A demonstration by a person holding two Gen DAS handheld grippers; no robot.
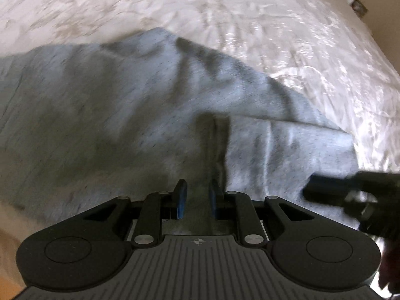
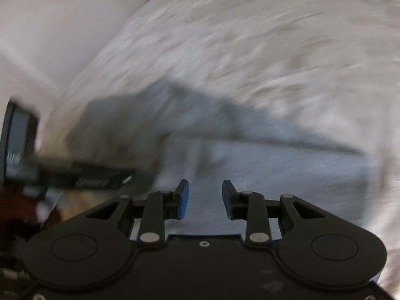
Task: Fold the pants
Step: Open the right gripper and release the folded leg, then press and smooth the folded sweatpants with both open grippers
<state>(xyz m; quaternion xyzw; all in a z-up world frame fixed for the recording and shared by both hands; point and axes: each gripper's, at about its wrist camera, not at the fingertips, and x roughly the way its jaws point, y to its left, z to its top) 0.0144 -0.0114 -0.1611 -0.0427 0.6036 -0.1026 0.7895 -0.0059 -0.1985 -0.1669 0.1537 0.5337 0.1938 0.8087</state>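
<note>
One pair of grey pants (image 1: 125, 105) lay on one white bedspread (image 1: 275, 37). Left gripper (image 1: 197, 197) pinched a raised pants fold; right gripper (image 2: 205, 198) gaped, empty; its view blurred.

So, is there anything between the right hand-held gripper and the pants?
Nothing visible. The right hand-held gripper hangs open right above the grey pants, with only cloth showing between its fingers. The left hand-held gripper is off to one side, shut on a fold of the pants, not in the way.
</note>
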